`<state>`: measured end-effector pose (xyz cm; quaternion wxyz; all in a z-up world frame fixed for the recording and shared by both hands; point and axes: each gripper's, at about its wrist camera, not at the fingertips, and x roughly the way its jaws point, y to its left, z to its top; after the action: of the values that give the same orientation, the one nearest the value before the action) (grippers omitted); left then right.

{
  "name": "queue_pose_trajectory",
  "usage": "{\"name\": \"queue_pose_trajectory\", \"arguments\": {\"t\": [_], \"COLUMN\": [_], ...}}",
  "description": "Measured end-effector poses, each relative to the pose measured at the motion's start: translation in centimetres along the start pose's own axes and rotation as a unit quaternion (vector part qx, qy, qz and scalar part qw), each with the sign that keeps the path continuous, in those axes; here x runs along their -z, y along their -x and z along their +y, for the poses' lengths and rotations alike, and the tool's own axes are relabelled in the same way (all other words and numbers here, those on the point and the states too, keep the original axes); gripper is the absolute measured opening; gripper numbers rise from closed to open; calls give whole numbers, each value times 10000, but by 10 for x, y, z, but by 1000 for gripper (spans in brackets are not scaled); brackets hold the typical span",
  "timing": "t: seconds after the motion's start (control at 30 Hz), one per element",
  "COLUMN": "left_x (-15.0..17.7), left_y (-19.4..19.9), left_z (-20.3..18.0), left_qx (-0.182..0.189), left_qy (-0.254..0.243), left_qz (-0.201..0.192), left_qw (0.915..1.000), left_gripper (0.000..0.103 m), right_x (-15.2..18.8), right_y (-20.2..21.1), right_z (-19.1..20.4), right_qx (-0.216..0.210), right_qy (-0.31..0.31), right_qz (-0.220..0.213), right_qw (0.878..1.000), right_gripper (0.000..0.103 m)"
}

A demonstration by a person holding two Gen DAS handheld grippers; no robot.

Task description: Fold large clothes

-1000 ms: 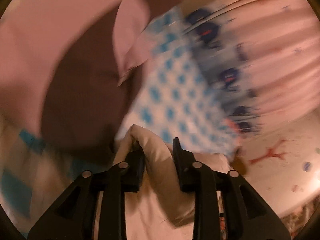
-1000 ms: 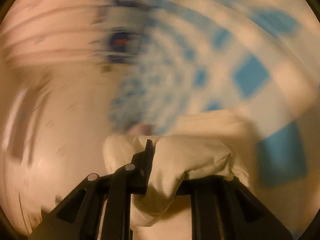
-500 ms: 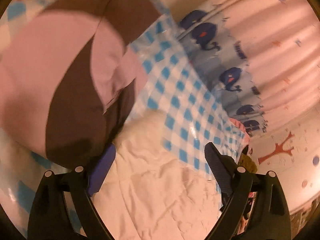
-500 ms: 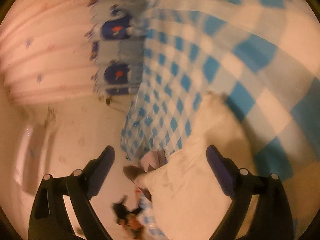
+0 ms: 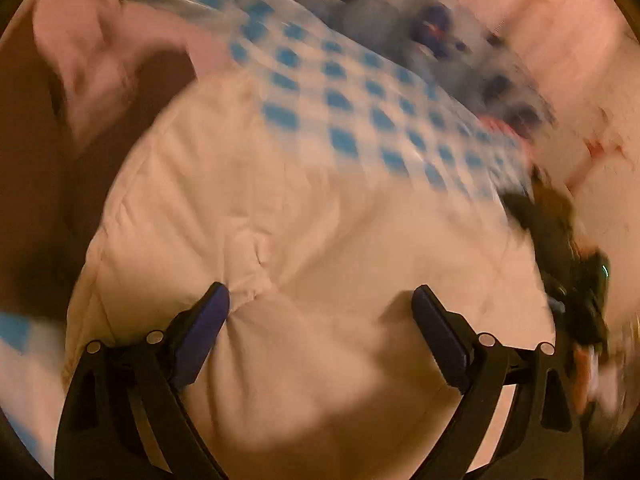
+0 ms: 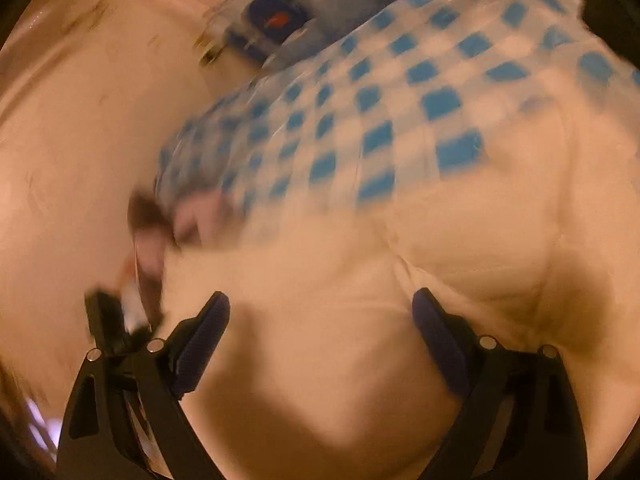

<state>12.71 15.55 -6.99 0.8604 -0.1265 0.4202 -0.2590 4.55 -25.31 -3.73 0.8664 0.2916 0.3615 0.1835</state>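
A cream padded garment (image 5: pixel 300 208) lies spread on a blue-and-white checked cloth (image 5: pixel 340 80). My left gripper (image 5: pixel 320 292) hovers just over it, jaws wide and still opening; the fabric lies below the gap and no pad presses it. A puckered crease sits by the left finger's tip. In the right wrist view the same cream garment (image 6: pixel 460 240) fills the lower right on the checked cloth (image 6: pixel 380 100). My right gripper (image 6: pixel 320 296) stands wide above it, jaws starting to close, with nothing pinched. Both views are motion-blurred.
A pink and brown garment (image 5: pixel 88 52) lies at the upper left, and shows small at the cloth's edge (image 6: pixel 148 224). A whale-print curtain (image 5: pixel 436 24) hangs behind. Dark small objects (image 5: pixel 568 256) lie off the cloth's right edge. Pale floor (image 6: pixel 80 140) lies left.
Both grippers were shut on bunched cream fabric a second ago; both have let go and opened wide. The garment now lies flat, and both views have swung and rolled over it.
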Motion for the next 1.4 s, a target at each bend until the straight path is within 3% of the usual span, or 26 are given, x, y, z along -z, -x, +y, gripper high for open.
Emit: {"name": "queue_pose_trajectory", "arguments": {"t": [0.07,0.17,0.23,0.3,0.37,0.4,0.5,0.53,0.57,0.6,0.63,0.7,0.77,0.83,0.87,0.93,1.0,1.07,1.1,1.13,1.17,1.23,1.33,1.4], "left_x": [18,14,5,-3,-11,-17,-27,-28,-25,-14,-12,-13,-14,-10,-8,4,18,25,29,34,40,47,52,63], "left_y": [9,23,48,70,72,62,31,18,3,-6,-10,-14,-11,10,21,40,41,27,9,-3,-6,-9,4,21], "left_z": [5,5,-6,-29,-49,-59,-54,-42,-26,-6,3,0,-10,-27,-36,-70,-98,-110,-111,-107,-105,-110,-117,-127], "left_qx": [189,149,67,151,112,-83,-719,-964,-1128,-864,-787,-986,-1256,-1539,-1481,-1410,-1430,-1544,-1628,-1483,-1512,-1823,-2004,-2152], "left_qy": [-48,81,166,-121,-423,-623,-520,-390,-201,119,309,194,22,-65,-161,-722,-1234,-1498,-1555,-1481,-1485,-1733,-1756,-1948], "left_qz": [-140,-135,-524,-948,-1102,-1091,-931,-831,-644,-491,-452,-320,-193,-425,-595,-952,-1048,-930,-665,-433,-437,-442,-545,-751], "left_qw": [9997,9998,9985,9953,9929,9920,9917,9911,9913,9950,9954,9944,9919,9872,9871,9828,9764,9722,9721,9768,9763,9668,9623,9540], "left_gripper": [89,88,88,88,89,89,89,89,89,90,90,90,90,90,90,90,90,90,90,90,90,90,90,90], "right_x": [17,14,6,-3,-12,-16,-19,-13,-8,-2,-4,-5,-7,-12,-13,-5,3,15,19,28,30,27,17,14], "right_y": [11,11,14,25,26,17,-34,-62,-85,-109,-115,-124,-117,-72,-51,-6,18,17,7,1,2,-4,0,22], "right_z": [2,4,13,39,71,88,112,107,95,66,52,51,53,64,77,88,82,42,23,2,-6,0,5,32], "right_qx": [-40,86,341,509,806,1003,1610,2052,2166,1861,1722,1892,1881,1778,1809,2269,2738,3019,3016,2814,2725,2955,2928,2890], "right_qy": [417,363,297,629,1161,1424,1974,2161,2136,1592,1283,1355,1407,1337,1405,1694,1752,1361,1182,981,883,1084,1016,1124], "right_qz": [-149,1,27,-282,-484,-495,-24,318,695,1218,1284,1454,1488,966,733,231,71,327,537,604,452,569,745,298], "right_qw": [9990,9993,9990,9963,9888,9835,9670,9540,9501,9619,9682,9616,9605,9701,9706,9588,9457,9430,9446,9527,9570,9475,9478,9502], "right_gripper": [85,85,85,85,91,93,94,95,96,97,96,96,96,96,96,96,96,96,97,98,97,97,97,97]}}
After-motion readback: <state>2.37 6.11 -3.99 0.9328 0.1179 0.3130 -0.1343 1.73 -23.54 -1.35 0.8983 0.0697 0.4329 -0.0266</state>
